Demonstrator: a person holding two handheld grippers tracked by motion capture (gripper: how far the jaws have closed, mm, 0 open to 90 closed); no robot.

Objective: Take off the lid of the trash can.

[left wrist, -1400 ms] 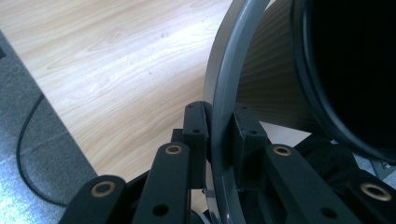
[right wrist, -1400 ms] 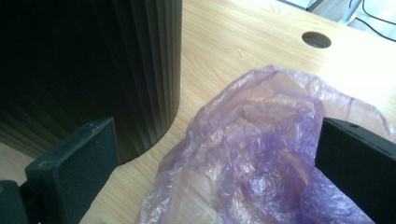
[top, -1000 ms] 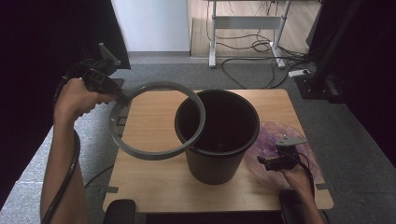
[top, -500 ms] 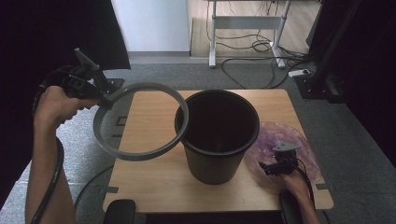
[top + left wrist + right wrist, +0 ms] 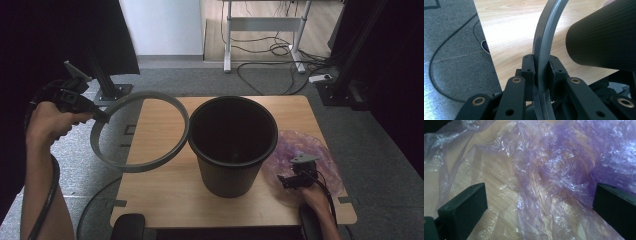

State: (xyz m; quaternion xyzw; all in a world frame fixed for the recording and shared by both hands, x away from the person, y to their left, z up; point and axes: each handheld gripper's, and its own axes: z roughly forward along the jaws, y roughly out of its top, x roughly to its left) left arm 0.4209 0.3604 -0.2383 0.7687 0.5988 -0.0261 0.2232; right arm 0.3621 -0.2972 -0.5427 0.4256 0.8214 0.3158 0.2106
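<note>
Off the table's (image 5: 165,195) left edge, left gripper (image 5: 97,114) pinches the grey ring (image 5: 142,131) clear of the black bin (image 5: 233,145), probably so the right gripper (image 5: 289,181), jaws wide, can grab the purple bag (image 5: 325,150).

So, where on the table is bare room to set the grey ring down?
The widest bare wood lies left of the black bin, under the grey ring that the left gripper holds. A narrow strip runs along the near edge of the table. The right side is crowded: purple plastic bag and right gripper.
</note>
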